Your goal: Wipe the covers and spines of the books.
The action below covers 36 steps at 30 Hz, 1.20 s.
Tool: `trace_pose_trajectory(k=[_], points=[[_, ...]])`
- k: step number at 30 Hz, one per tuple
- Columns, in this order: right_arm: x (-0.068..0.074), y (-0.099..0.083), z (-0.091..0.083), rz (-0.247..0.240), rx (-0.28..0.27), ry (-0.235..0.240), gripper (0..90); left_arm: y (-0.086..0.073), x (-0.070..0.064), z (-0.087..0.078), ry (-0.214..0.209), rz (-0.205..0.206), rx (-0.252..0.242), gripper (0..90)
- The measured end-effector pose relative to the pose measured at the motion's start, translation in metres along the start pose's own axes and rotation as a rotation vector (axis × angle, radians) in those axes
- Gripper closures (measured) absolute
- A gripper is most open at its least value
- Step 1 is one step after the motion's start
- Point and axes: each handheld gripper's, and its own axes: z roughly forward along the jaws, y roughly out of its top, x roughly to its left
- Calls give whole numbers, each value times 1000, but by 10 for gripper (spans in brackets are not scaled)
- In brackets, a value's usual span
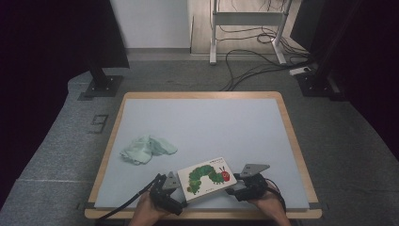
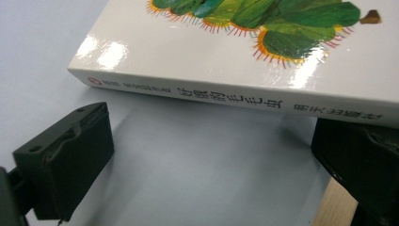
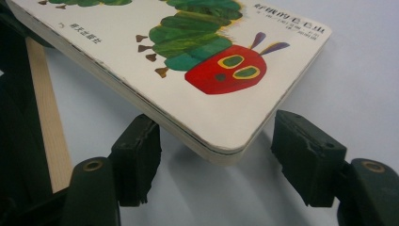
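- Both tools stand open: the left gripper (image 2: 207, 155) has the caterpillar board book's (image 1: 207, 178) spine just ahead of its jaws; the right gripper (image 3: 216, 160) straddles the book's rounded corner.
- The book seems raised there, with shadow beneath. I'd close squarely on the cover.
- The table's wooden edge (image 1: 202, 214) runs close behind both tools. Open room lies ahead; a crumpled green cloth (image 1: 147, 149) sits well off the left gripper.

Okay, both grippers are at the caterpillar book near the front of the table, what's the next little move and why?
Probably close the right gripper on the book corner. In the right gripper view its jaws stand open on either side of that rounded corner, which seems raised off the table. The left gripper is also open, just short of the spine, so nothing grips the book yet.
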Motion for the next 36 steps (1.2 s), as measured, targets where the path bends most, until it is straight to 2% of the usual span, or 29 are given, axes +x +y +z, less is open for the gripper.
trace_pose_trajectory(k=[9, 11, 14, 18, 28, 36], points=[[-2, -7, -8, 9, 3, 9, 273, -2, -5, -2, 11, -5, 11, 0], [-3, -7, -12, 15, -14, 11, 273, -2, -6, -4, -20, -5, 6, 0], [-2, -5, -13, 7, -17, 7, 304, -2, -9, -3, -26, -1, 2, 0], [1, -4, -7, -5, 16, -28, 323, -3, -8, -4, -32, 2, 3, 0], [3, 0, 2, 41, -8, -41, 328, -3, -6, -6, -33, 13, 21, 0], [4, 13, 17, 65, -13, -57, 348, -6, 1, -12, -17, -22, 11, 0]])
